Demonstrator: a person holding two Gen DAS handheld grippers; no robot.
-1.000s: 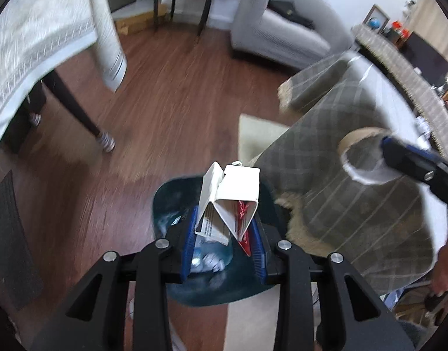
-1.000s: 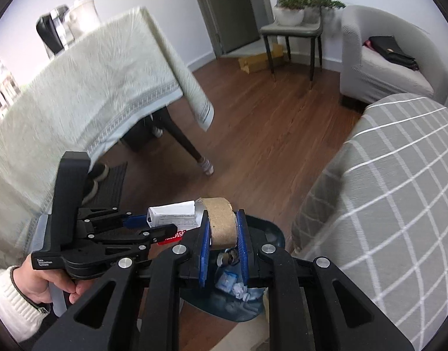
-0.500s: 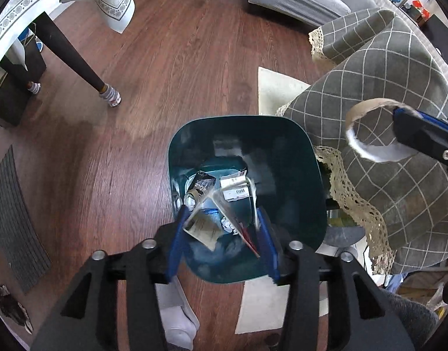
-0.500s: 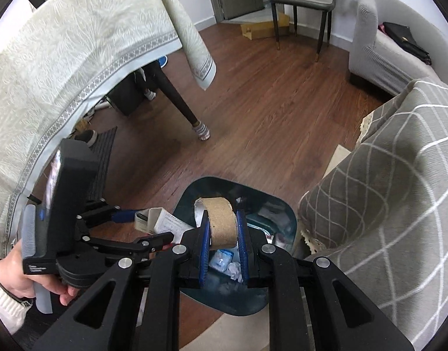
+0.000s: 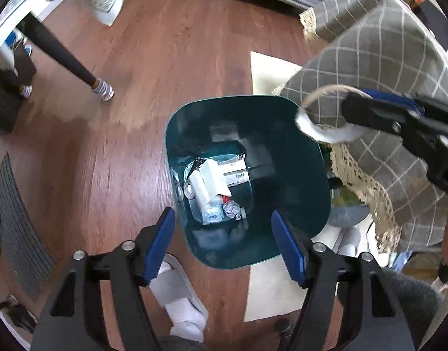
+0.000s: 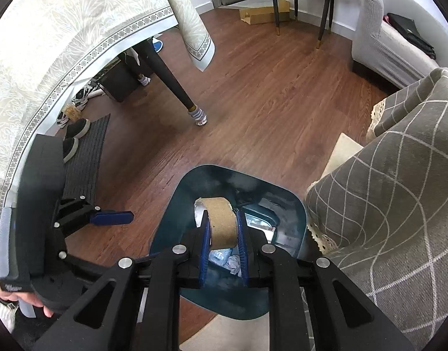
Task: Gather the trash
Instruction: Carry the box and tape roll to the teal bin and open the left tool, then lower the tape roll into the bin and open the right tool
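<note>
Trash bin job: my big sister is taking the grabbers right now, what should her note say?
Left gripper: open and empty, above the near edge of the trash bin.
Right gripper: shut on a cardboard roll, held over the bin.
In the bin: a white carton, papers and crumpled scraps.
Done: the carton is in the bin.
Left: open the right gripper so the roll drops in, then look for more trash.

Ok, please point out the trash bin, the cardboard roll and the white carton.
trash bin (image 5: 177, 122): left wrist view, on its far rim.
cardboard roll (image 6: 221, 222): right wrist view, on its brown side.
white carton (image 5: 212, 180): left wrist view, on its top face.
</note>
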